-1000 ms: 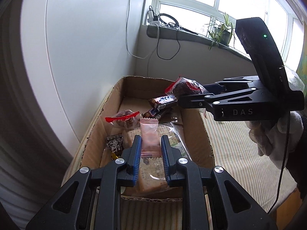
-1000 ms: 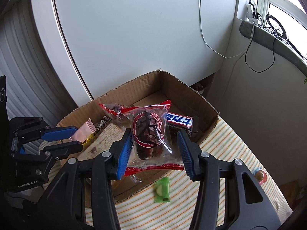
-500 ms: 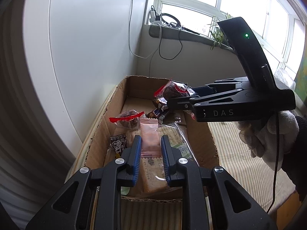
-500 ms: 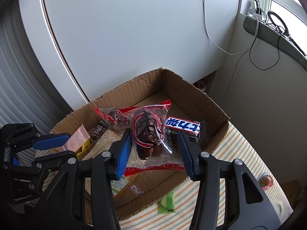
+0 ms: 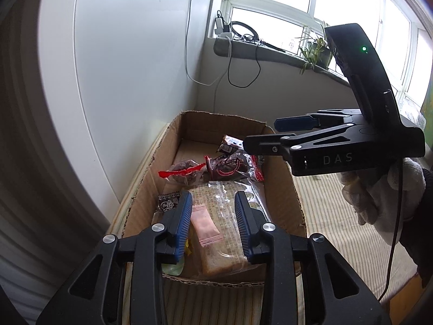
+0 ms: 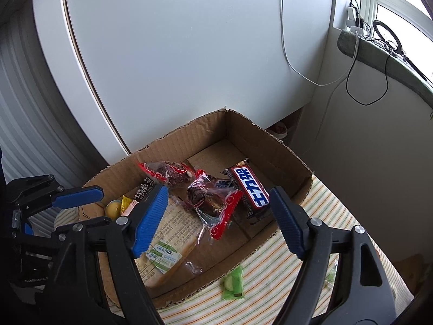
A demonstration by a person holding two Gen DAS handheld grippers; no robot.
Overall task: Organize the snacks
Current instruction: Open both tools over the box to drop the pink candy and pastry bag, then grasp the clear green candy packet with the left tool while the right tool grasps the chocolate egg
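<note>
Striped cloth [image 6: 333,211] under a cardboard box [image 6: 273,146] of snacks, white wall behind.

At frame centre, the right gripper [image 6: 216,216] has just been opening; jaws apart, the red-edged date pack [image 6: 213,200] lies loose in the box beneath them. Lower centre, the left gripper [image 5: 213,216] has just parted slightly; the pink sachet [image 5: 205,226] lies on the bread pack [image 5: 230,241] between its pads, seemingly unpressed.

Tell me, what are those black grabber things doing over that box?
A person is sorting snacks into the cardboard box. Both tools have just been opening. The left tool has let go of a pink packet, which lies on the bread bag. The right tool has dropped a red-edged pastry beside the chocolate bar.
</note>
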